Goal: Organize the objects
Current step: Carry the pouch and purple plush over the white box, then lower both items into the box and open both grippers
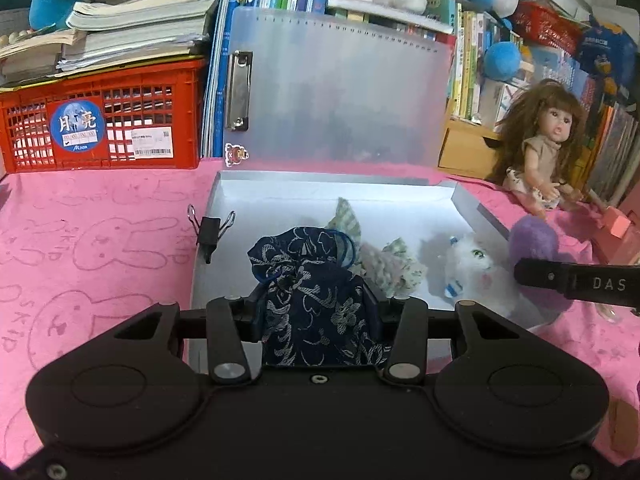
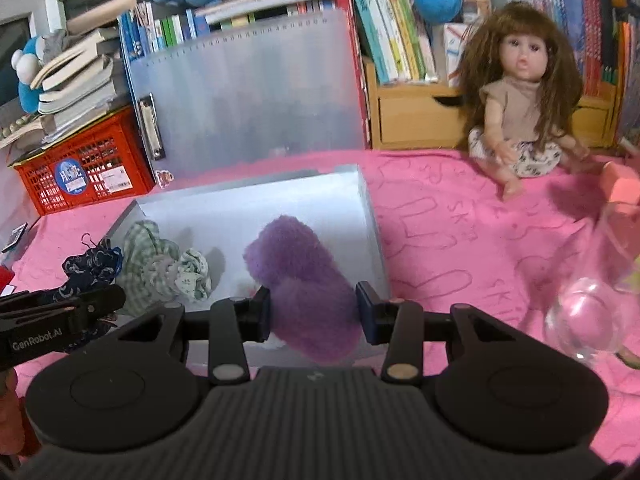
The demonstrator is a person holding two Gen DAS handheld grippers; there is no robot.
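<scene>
Navy pouch (image 1: pixel 316 300) fills left view — purple plush (image 2: pixel 308 292) fills right.

Left gripper (image 1: pixel 316 312) jaws clamp a navy floral pouch (image 1: pixel 316 292) over the open box (image 1: pixel 280 196)

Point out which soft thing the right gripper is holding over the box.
The fuzzy purple plush, squeezed between the right gripper jaws. The navy embroidered pouch sits in the left gripper; the green gingham cloth lies loose in the box.
</scene>
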